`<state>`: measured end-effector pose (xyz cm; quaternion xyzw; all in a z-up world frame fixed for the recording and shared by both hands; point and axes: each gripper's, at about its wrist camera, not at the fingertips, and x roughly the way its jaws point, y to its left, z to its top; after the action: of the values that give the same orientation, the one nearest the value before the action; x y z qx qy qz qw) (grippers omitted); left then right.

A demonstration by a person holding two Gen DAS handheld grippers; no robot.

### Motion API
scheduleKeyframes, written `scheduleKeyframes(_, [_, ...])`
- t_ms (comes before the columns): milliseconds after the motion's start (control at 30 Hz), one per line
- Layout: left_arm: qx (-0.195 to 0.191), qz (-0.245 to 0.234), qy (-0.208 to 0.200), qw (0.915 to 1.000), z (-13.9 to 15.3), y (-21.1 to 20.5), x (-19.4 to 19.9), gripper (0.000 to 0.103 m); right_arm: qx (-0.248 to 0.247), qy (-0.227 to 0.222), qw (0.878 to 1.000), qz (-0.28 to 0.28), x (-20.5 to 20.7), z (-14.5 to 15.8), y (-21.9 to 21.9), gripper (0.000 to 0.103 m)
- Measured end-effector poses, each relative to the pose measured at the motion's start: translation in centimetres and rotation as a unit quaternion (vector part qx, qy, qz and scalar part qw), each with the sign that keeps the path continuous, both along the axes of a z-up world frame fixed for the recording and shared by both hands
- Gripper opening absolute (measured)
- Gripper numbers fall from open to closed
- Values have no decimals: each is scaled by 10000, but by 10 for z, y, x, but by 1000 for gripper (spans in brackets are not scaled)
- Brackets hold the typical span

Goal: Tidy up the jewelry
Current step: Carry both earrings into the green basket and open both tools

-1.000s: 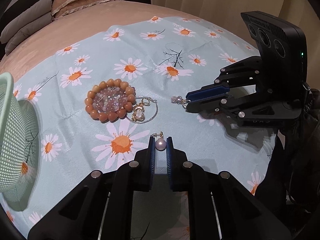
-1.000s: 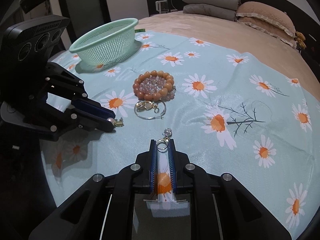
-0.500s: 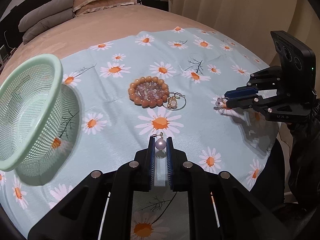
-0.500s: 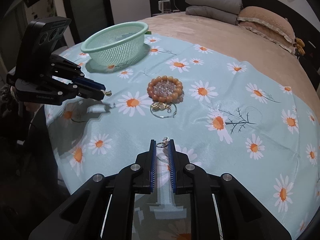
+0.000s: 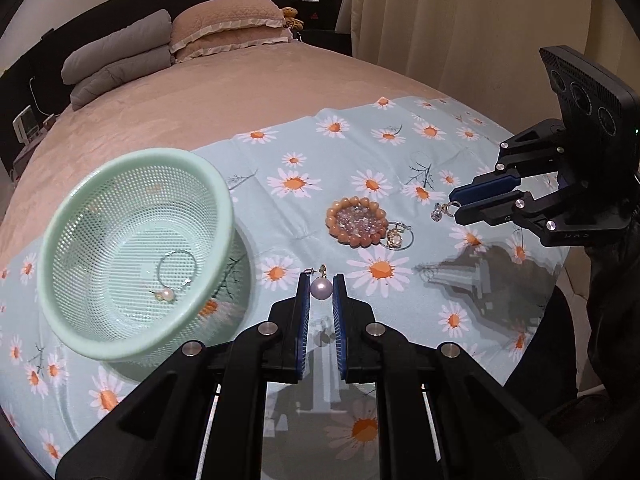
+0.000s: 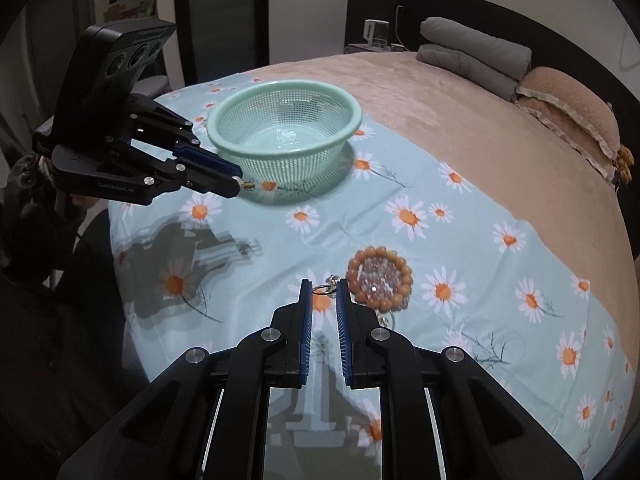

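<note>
My left gripper [image 5: 321,280] is shut on a pearl earring [image 5: 321,289], held above the daisy cloth just right of the green mesh basket [image 5: 224,208]. From the right wrist view the left gripper [image 6: 237,184] hangs beside the basket [image 6: 356,116], the earring's gold post [image 6: 249,186] sticking out of its tips. My right gripper [image 6: 324,286] is shut on a small ring-and-crystal earring [image 6: 323,290], which dangles from its tips [image 5: 454,206] as a crystal drop [image 5: 438,213]. An orange bead bracelet [image 5: 357,222] [image 6: 380,280] lies on the cloth.
A hoop earring with a pearl [image 5: 176,274] lies inside the basket. Another hoop with a gold charm [image 5: 396,237] rests against the bracelet. The cloth covers the bed's corner; pillows [image 5: 224,28] and folded grey blankets [image 6: 476,52] sit at the headboard. The bed edge drops off near me.
Both grippers have lifted off the cloth with their earrings. The left one has swung toward the basket, which now fills the left of its view. The right one has drawn back and up.
</note>
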<state>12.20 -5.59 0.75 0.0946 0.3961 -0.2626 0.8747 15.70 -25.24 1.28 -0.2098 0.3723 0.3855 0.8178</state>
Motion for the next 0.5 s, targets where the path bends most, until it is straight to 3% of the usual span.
scheduleKeyframes(233, [67, 117, -362, 9993, 29, 41, 8, 12, 130, -166, 9991, 365, 16, 29, 53, 11])
scheduleKeyframes(500, [-199, 300, -375, 9986, 28, 90, 29, 12, 55, -256, 9975, 651, 47, 46, 121, 11])
